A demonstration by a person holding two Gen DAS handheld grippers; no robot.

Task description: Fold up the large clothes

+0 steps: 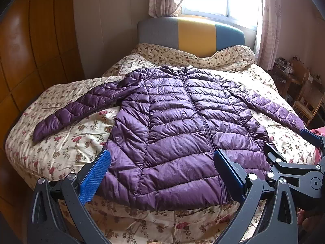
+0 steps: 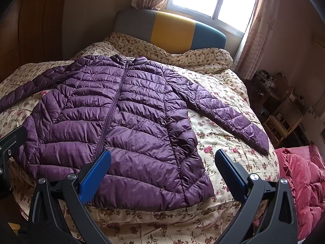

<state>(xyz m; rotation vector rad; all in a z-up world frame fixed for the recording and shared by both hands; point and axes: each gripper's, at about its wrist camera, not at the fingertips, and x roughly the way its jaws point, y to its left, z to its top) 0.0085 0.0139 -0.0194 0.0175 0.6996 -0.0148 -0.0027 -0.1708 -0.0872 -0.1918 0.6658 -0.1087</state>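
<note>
A purple quilted puffer jacket (image 1: 172,126) lies flat, front up and zipped, on the flowered bed cover, both sleeves spread out to the sides. It also shows in the right wrist view (image 2: 121,118). My left gripper (image 1: 162,156) is open and empty, hovering over the jacket's lower left hem. My right gripper (image 2: 162,158) is open and empty over the jacket's lower right hem corner. The right gripper also shows at the right edge of the left wrist view (image 1: 288,142). Part of the left gripper's body shows at the left edge of the right wrist view.
The bed (image 1: 67,142) has a grey, yellow and teal headboard (image 1: 193,34) under a bright window. A wooden wardrobe (image 1: 30,50) stands on the left. A pink quilt (image 2: 304,183) lies at the right. Wooden chairs (image 2: 284,118) stand beside the bed.
</note>
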